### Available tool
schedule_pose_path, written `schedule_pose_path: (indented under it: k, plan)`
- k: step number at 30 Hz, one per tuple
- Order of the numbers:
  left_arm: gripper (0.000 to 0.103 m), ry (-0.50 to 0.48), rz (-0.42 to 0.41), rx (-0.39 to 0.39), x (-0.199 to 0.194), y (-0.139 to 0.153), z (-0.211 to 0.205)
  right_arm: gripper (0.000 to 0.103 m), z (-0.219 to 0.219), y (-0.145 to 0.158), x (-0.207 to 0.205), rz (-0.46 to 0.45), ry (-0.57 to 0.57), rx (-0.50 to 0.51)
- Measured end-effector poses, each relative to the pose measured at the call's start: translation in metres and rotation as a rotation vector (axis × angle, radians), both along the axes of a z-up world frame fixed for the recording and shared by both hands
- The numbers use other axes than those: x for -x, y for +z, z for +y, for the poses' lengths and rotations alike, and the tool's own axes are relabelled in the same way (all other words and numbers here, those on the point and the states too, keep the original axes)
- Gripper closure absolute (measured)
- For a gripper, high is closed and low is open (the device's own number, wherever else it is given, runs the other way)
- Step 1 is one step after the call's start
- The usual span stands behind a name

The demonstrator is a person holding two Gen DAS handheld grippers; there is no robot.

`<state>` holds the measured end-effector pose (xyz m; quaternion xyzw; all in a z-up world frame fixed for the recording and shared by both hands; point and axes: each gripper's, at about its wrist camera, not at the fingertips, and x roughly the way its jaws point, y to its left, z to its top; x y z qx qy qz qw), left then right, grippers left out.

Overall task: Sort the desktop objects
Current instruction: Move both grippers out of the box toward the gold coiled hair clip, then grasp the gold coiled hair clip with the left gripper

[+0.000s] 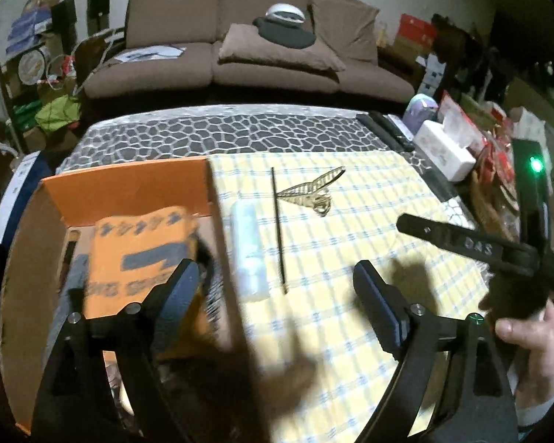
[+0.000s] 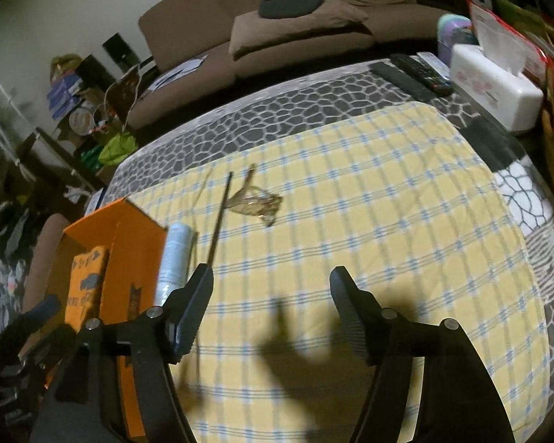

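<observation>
Jaws apart and empty, the right hand-held gripper (image 2: 269, 310) hovered nearest a thin black stick (image 2: 220, 217) lying lengthwise ahead-left.

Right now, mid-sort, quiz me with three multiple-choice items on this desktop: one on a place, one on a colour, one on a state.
1. Where does the clear tube lie?
A. beside the box wall, on the checked cloth
B. inside the box
C. on the sofa

2. What colour is the open box?
A. blue
B. orange
C. white

3. What does the left gripper hold?
A. the black stick
B. the gold hair clip
C. nothing, it is open

Answers:
1 A, the tube rests on the cloth along the box's right wall.
2 B, its walls show orange in both views.
3 C, its jaws stand apart with only box and cloth behind them; stick and clip lie farther off on the cloth.
</observation>
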<state>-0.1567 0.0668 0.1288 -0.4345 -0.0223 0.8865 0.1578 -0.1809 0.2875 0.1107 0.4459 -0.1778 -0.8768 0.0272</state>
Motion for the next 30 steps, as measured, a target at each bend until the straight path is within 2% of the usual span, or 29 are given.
schedule_pose_path:
  k: [3, 6, 9, 15, 19, 21, 23, 24, 26, 30]
  plan:
    - [0.018, -0.028, -0.022, 0.02, 0.015, -0.004, 0.017, 0.032, 0.017, 0.0, 0.001, 0.005, -0.016, 0.02]
    - [0.018, -0.039, -0.014, 0.102, 0.028, -0.009, 0.037, 0.031, 0.034, -0.002, 0.006, 0.007, -0.036, 0.062]
    - [0.018, -0.044, -0.025, 0.142, 0.038, -0.018, 0.052, 0.031, 0.044, -0.007, 0.015, 0.002, -0.051, 0.132]
    - [0.018, -0.077, -0.032, 0.219, 0.057, -0.034, 0.08, 0.031, 0.039, -0.011, 0.042, 0.013, -0.036, 0.243]
    - [0.018, -0.09, 0.004, 0.297, 0.081, -0.039, 0.102, 0.031, 0.038, -0.017, 0.055, 0.021, -0.04, 0.314]
    - [0.02, -0.1, 0.023, 0.337, 0.092, -0.044, 0.112, 0.032, 0.044, -0.02, 0.06, 0.029, -0.065, 0.348]
    - [0.029, -0.123, 0.035, 0.376, 0.105, -0.051, 0.124, 0.038, 0.055, -0.026, 0.063, 0.046, -0.093, 0.396]
    - [0.03, -0.133, 0.038, 0.388, 0.108, -0.053, 0.128, 0.043, 0.058, -0.028, 0.065, 0.048, -0.101, 0.414]
    - [0.031, -0.144, 0.041, 0.423, 0.119, -0.061, 0.137, 0.044, 0.063, -0.034, 0.068, 0.045, -0.108, 0.44]
    - [0.031, -0.144, 0.029, 0.411, 0.134, -0.071, 0.143, 0.044, 0.072, -0.051, 0.077, 0.015, -0.128, 0.465]
